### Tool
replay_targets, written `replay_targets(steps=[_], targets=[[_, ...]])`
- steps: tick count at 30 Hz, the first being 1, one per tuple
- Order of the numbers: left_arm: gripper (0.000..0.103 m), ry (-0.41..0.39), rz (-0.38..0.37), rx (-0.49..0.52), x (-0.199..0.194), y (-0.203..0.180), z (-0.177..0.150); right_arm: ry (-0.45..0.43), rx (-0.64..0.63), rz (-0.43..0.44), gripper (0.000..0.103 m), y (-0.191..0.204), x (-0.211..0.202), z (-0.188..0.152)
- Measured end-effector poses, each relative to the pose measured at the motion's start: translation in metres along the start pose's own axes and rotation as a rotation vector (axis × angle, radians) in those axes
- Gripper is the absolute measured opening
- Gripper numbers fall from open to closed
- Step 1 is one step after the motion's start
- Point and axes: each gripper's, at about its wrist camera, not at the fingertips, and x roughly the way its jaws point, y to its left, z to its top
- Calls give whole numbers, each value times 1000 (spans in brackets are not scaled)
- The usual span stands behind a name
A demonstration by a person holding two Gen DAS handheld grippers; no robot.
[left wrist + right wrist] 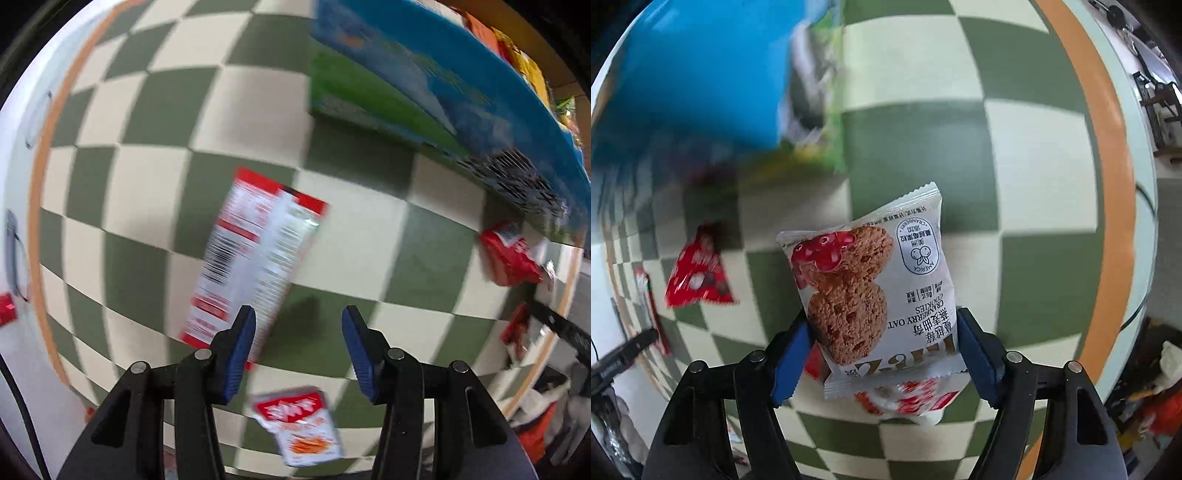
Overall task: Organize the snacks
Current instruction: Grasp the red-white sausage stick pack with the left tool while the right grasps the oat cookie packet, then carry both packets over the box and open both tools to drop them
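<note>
A: Currently, where is the cranberry oat cookie packet (875,291)?
B: Pinched between the right gripper (882,354) fingers, above the checkered tablecloth (1034,221).
A: Left gripper (298,350)?
B: Spread, holding nothing, over a red-and-white snack box (251,258).

The blue box (690,70) is smeared by blur (print unreadable); the cookie packet (871,291) hides 1 red-white packet (908,400).

I see a checkered tabletop (351,240) with an orange edge. A red-and-white box (255,254) lies mid-table, a small packet (301,428) nearer me (both blurry).
</note>
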Motion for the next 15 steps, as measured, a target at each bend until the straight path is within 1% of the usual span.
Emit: replay_targets(steps=[2, 5, 7, 8, 10, 12, 13, 15], targets=[[47, -8, 23, 11, 2, 8, 6, 0, -4, 21, 77, 8, 0, -10], [47, 11, 50, 35, 14, 18, 13, -28, -12, 45, 76, 23, -8, -23], [47, 38, 68, 68, 25, 19, 15, -47, -25, 62, 76, 35, -15, -28], [49, 47, 73, 83, 29, 20, 15, -56, -35, 71, 76, 45, -17, -32], [60, 53, 74, 115, 33, 18, 15, -56, -62, 100, 76, 67, -19, -37], [61, 71, 77, 140, 39, 16, 13, -43, -80, 115, 76, 83, -14, -40], [61, 63, 78, 149, 39, 17, 13, -35, -85, 118, 76, 94, -15, -40], [60, 64, 61, 142, 40, 19, 12, -22, -95, 121, 76, 103, -10, -42]])
